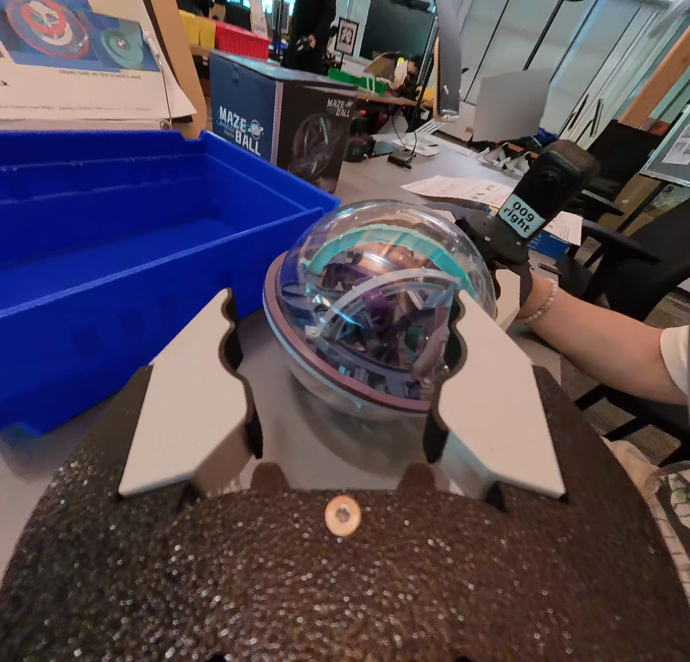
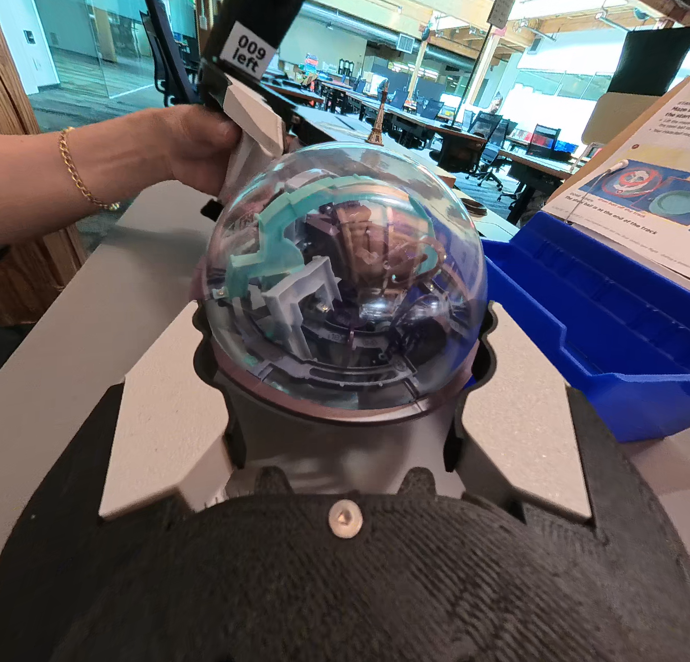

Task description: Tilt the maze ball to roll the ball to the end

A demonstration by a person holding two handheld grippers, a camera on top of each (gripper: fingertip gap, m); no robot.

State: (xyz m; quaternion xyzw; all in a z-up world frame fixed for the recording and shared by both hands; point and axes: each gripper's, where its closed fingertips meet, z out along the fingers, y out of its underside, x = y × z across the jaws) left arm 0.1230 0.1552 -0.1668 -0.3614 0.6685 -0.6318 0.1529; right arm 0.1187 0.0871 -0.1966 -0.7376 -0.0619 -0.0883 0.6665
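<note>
Maze ball [image 2: 345, 281] clasped by right hand-held gripper [image 2: 341, 345], left hand-held gripper [image 1: 343, 349] spread (touching one side), blue bin [image 1: 123, 240] beside

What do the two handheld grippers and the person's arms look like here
Both grippers have pale grey, angular fingers with black wavy inner pads on a rough black body. The left gripper and right gripper each carry a black handle with a small label. The left wrist wears a gold chain, the right wrist a pearl-like bead bracelet and white sleeve.

lettered box [image 1: 276, 121] behind blue bin [image 1: 149, 255] | printed sheet [image 1: 74, 65] above bin | stickers (numbered), right of bin: left gripper [image 1: 345, 300], right gripper [image 2: 343, 308]
</note>
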